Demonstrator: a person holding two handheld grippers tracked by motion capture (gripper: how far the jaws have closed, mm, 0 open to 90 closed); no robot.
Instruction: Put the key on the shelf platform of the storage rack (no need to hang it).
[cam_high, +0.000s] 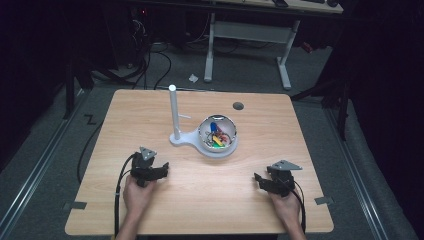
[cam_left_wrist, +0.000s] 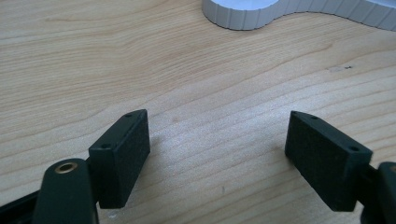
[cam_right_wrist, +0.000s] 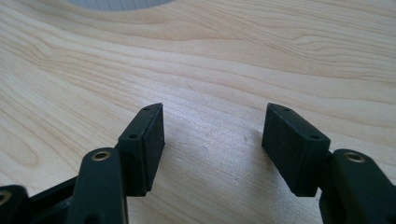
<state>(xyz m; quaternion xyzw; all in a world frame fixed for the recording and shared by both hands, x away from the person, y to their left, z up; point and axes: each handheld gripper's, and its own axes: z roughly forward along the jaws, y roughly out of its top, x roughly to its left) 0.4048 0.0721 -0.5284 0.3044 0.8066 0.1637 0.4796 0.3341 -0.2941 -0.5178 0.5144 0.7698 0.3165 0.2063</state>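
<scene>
Spread wide apart, nothing between them: black block-shaped fingers (cam_left_wrist: 122, 156) of the left gripper (cam_left_wrist: 217, 158), hovering low over bare light-wood bench (cam_left_wrist: 187, 74). Likewise parted and empty, with only wood grain in the gap: black fingers (cam_right_wrist: 145, 144) of the right gripper (cam_right_wrist: 212, 147).

Seen from above, left gripper (cam_high: 159, 171) held in the person's left hand (cam_high: 137, 194) near the bench's front left, a grey three-cornered plate on top and a black cable trailing toward the front edge. Right gripper (cam_high: 260, 181) held in the right hand (cam_high: 287, 205) near the front right, well apart from the other.

Farther back, near the bench's middle: a white plastic stand with an upright round post (cam_high: 174, 114) and, joined to its base on the right, a shallow white bowl (cam_high: 218, 148) holding a jumble of small coloured pieces, blue, yellow, green and red, too small to identify. Curved ribbed edge of the white base (cam_left_wrist: 243, 18) at the top of the left gripper view. Beyond it, a small dark round hole (cam_high: 238, 106) in the bench top.
</scene>
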